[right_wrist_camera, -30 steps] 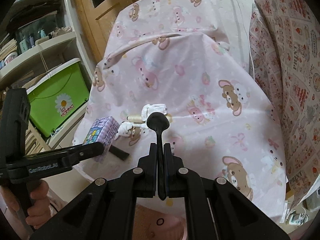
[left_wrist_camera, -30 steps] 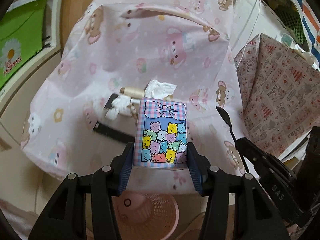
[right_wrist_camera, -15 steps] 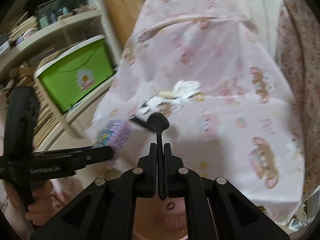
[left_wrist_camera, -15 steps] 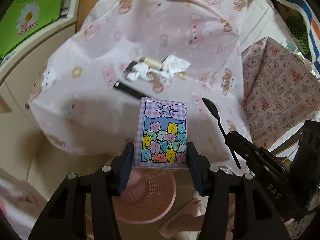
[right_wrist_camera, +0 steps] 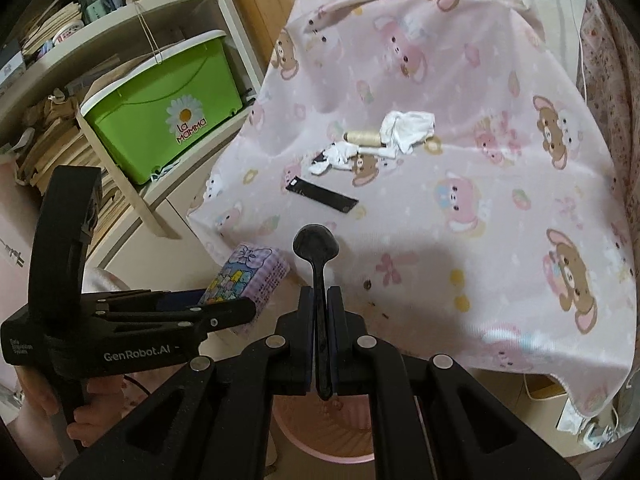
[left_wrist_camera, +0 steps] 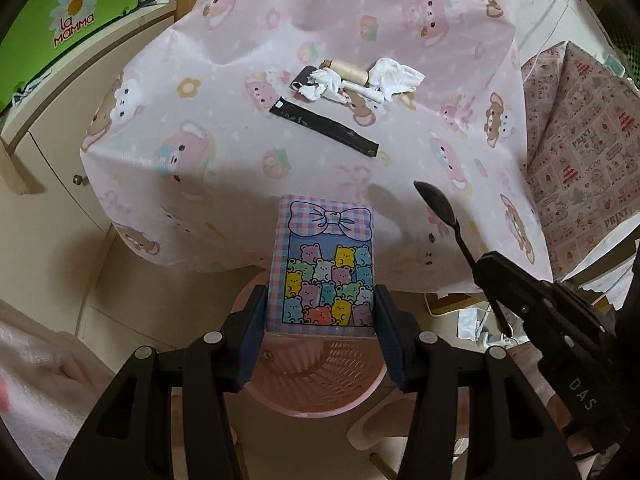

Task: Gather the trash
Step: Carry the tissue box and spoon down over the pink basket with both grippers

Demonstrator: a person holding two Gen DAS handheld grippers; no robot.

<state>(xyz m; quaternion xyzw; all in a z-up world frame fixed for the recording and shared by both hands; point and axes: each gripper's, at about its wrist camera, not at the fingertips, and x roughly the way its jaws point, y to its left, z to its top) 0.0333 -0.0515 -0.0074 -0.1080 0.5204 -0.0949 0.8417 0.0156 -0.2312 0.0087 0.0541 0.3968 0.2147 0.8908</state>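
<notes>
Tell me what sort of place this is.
Probably a lived-in room at home: a cartoon-bear cloth over a table, shelves crammed with papers, a green storage box, and a pink wastebasket on the floor.

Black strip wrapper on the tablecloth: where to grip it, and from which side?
Take the black strip wrapper at its near-right end, from above, jaws across its narrow width. It lies flat and long on the tablecloth, and that end is clear of the crumpled tissues and thread spool.

Green storage bin [right_wrist_camera: 168, 120] (daisy sticker) on shelf [right_wrist_camera: 120, 24], pink bear-print cloth [left_wrist_camera: 320, 128], patterned wrapping paper [left_wrist_camera: 580, 132]
</notes>
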